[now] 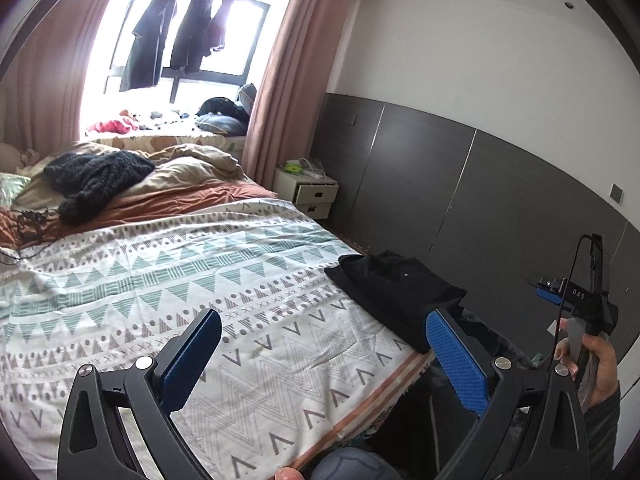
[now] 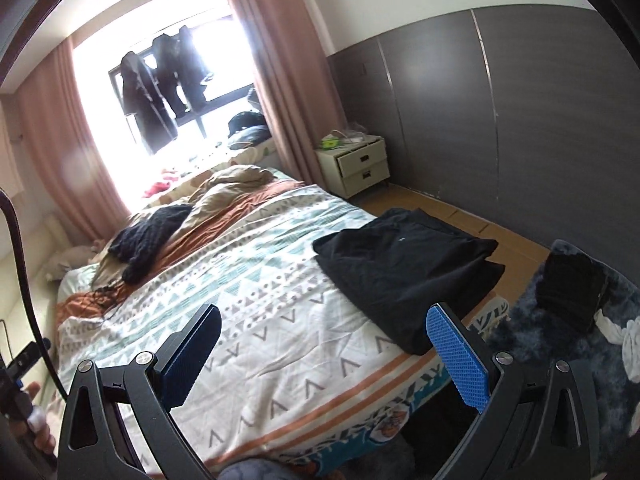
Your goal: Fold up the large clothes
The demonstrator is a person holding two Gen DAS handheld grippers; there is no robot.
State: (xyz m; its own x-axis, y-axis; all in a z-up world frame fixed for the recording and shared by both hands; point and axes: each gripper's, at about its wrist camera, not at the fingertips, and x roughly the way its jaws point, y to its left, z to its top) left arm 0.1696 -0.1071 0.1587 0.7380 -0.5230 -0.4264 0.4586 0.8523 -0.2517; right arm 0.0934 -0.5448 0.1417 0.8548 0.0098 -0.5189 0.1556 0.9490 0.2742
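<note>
"DAS" in white letters on the black body of the right tool (image 1: 554, 294)

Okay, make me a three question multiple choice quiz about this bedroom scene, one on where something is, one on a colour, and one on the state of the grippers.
1. Where does the folded black garment lie?
A. on the nightstand
B. near the corner of the patterned bedspread
C. on the window ledge

2. What colour are the curtains?
A. dusty pink
B. green
C. white

3. How do the left gripper and right gripper stand?
A. both shut on cloth
B. one open, one shut
C. both open and empty

Answers: 1 B, it rests by the bed's near right corner. 2 A, pink drapes frame the window. 3 C, the jaws are spread with nothing between them.
</note>
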